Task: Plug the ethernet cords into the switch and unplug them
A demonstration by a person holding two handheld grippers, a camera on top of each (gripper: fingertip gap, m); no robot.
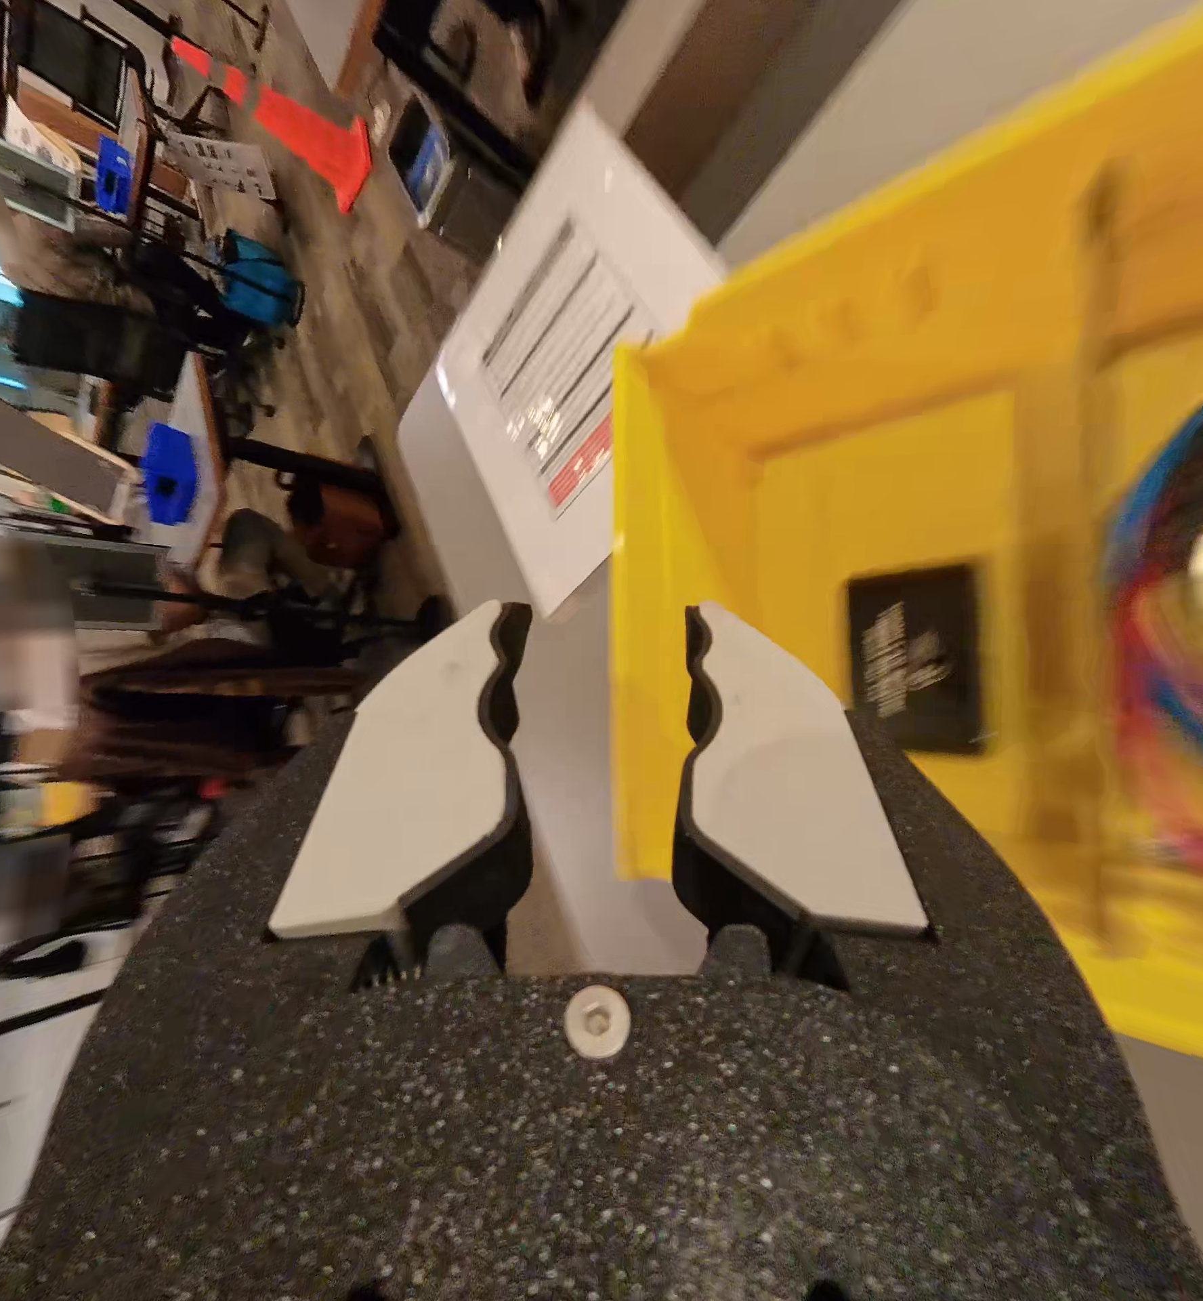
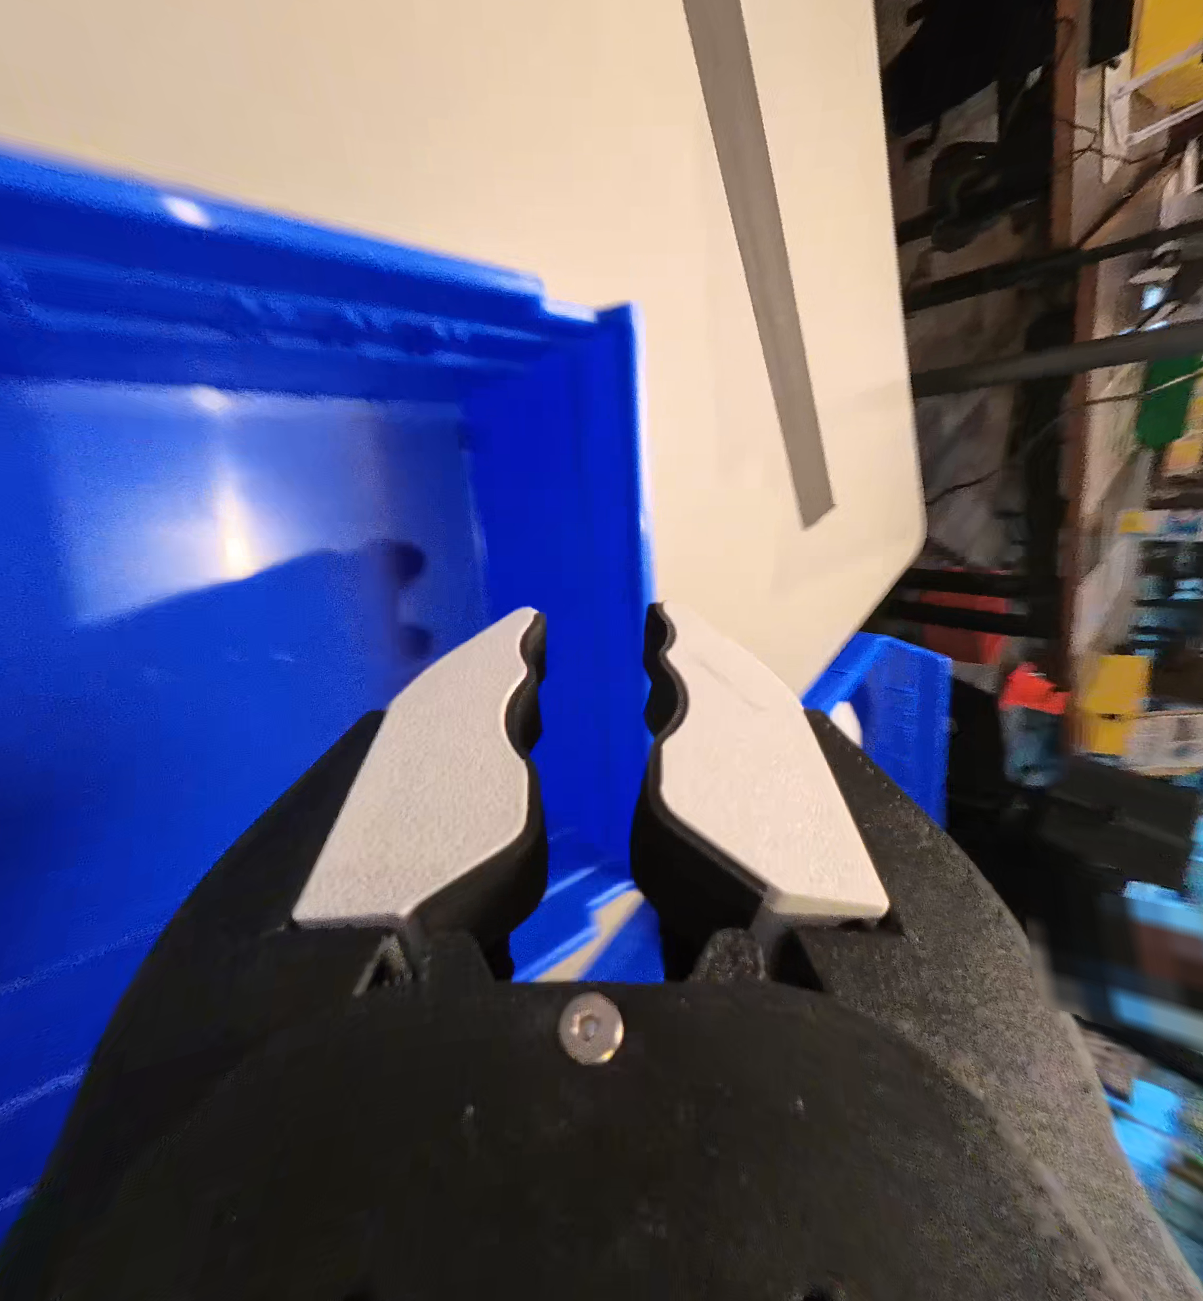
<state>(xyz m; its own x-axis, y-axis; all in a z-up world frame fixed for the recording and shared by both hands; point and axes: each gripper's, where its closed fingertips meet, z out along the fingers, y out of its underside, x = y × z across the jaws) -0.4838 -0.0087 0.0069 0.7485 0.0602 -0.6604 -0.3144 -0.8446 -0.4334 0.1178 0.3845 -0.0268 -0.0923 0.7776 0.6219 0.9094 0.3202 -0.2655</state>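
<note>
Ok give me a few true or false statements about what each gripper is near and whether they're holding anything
1. The left gripper is shut on an ethernet cord. False: its jaws stand apart with nothing between them.
2. A yellow bin lies to the right in the left wrist view. True.
3. Coiled multicoloured cables show at the yellow bin's right edge. True.
4. The right gripper faces a red bin. False: it faces a blue bin.
5. The right gripper holds nothing. True.

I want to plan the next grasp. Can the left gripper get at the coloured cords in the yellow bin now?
Probably yes. The left gripper is open and empty, the yellow bin opens toward it, and nothing covers the cords. They lie off to its right, so it must swing over.
</note>
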